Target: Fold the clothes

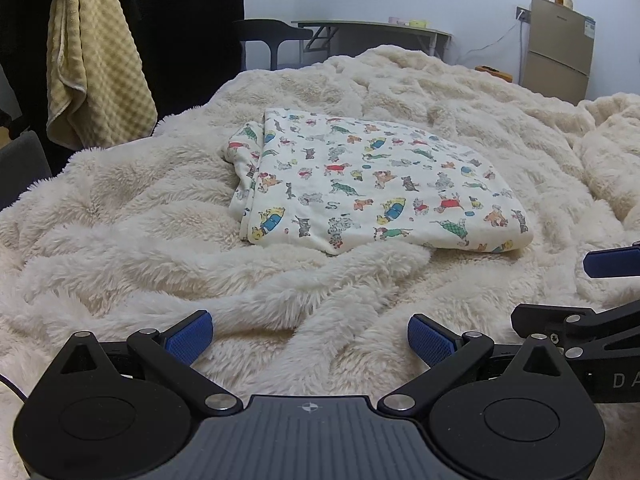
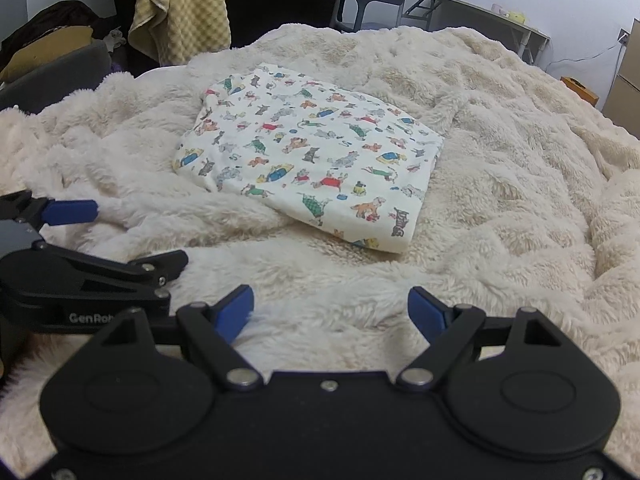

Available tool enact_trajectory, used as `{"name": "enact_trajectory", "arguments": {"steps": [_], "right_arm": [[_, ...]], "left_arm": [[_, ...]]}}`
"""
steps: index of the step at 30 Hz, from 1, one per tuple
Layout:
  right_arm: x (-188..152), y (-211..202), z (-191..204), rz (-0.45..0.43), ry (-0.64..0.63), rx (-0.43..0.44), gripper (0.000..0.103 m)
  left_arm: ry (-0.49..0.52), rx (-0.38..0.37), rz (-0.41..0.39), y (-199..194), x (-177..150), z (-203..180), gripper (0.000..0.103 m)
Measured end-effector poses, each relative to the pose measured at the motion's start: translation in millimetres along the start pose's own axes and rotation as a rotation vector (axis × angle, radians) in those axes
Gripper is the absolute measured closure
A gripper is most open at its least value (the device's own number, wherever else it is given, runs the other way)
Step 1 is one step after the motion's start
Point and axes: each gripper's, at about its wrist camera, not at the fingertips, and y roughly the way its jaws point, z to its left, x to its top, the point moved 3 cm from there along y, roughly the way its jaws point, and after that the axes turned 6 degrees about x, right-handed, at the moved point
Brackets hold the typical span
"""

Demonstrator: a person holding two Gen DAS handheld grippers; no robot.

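A yellow towel hangs at far left beside dark clothing. On the fluffy blanket covering the bed, the folded printed garment lies flat in the middle, ahead of both tools. The left hand-held gripper hovers low over the blanket, jaws spread wide, holding nothing. The right hand-held gripper sits just beside it, likewise released and empty.
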Motion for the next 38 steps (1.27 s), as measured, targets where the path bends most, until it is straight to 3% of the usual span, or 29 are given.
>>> {"name": "enact_trajectory", "arguments": {"steps": [38], "right_arm": [[-1.2, 0.4, 0.6, 0.006, -0.003, 0.009, 0.020]], "left_arm": [[0.025, 0.007, 0.001, 1.6, -3.0, -3.9, 0.000]]}}
